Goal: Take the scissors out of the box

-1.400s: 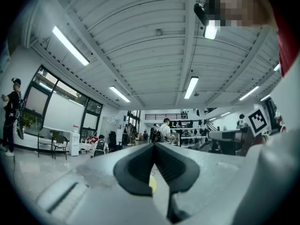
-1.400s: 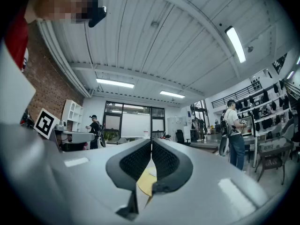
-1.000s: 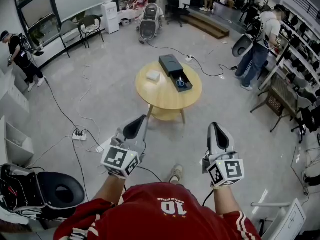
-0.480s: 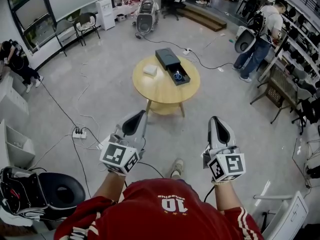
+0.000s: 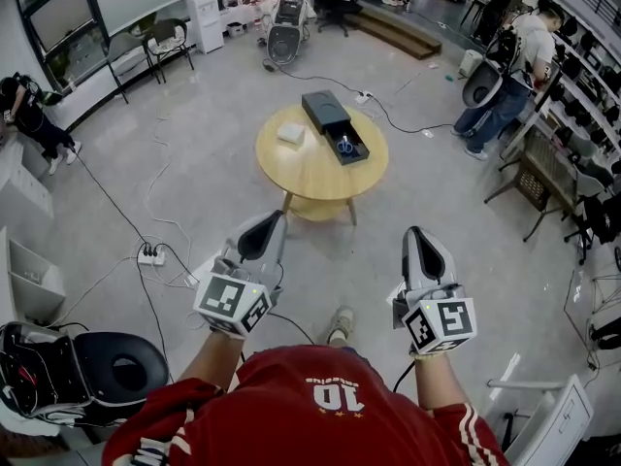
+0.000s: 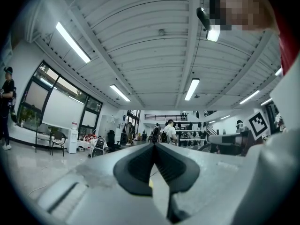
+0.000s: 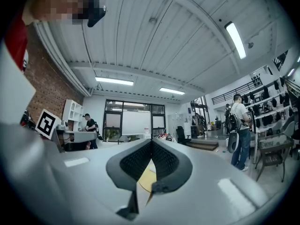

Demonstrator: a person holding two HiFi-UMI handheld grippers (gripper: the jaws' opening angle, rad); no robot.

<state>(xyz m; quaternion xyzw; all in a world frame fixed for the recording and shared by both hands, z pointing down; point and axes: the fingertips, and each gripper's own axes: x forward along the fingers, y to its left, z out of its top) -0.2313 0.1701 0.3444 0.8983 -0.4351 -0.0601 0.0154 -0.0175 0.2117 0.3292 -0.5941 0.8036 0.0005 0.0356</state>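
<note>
Far ahead of both grippers stands a round yellow table (image 5: 310, 178). On it lies a black box (image 5: 326, 112) with its drawer pulled out toward me, and the blue-handled scissors (image 5: 345, 146) lie in that drawer. My left gripper (image 5: 273, 223) is shut and empty, held level over the floor well short of the table; in its own view the left gripper (image 6: 154, 146) has its pads meeting. My right gripper (image 5: 416, 234) is also shut with nothing in it, and below the right gripper's (image 7: 151, 142) touching tips a sliver of the yellow table (image 7: 146, 181) shows.
A small white box (image 5: 290, 134) sits on the table's left side. Cables and a power strip (image 5: 148, 257) lie on the floor at left. A black chair (image 5: 116, 367) is at the bottom left. People stand at the right (image 5: 505, 76) and the far left (image 5: 29, 105).
Both grippers keep their place and stay shut. The view has shifted a little, so the table sits slightly higher and further left in the picture.
</note>
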